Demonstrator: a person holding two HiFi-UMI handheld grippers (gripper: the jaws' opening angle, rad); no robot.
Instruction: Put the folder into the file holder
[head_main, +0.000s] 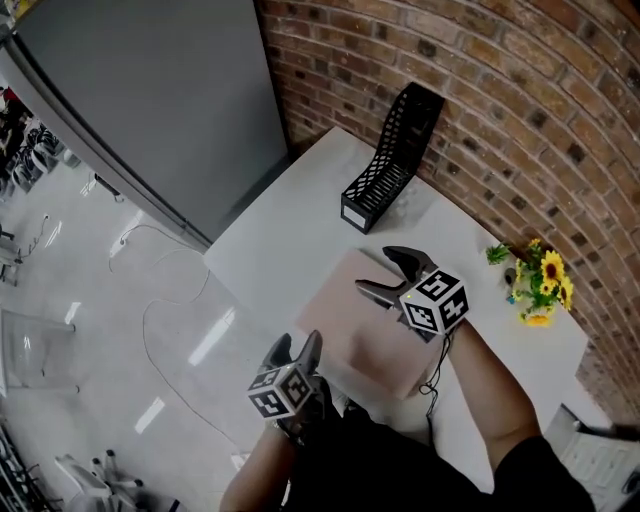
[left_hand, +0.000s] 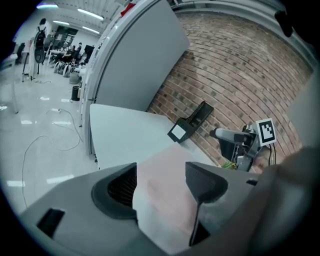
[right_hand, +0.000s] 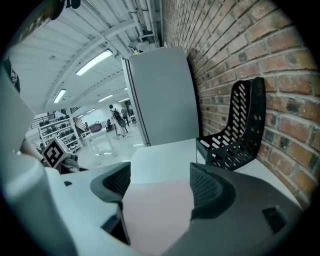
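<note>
White table by brick wall, holder upright. Pink folder lies flat – left gripper and right gripper over it, jaws wide apart, gripping nothing.

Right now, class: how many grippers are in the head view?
2. The left gripper at the near edge of the folder; the right gripper above its far half, toward the file holder. None seems hidden.
</note>
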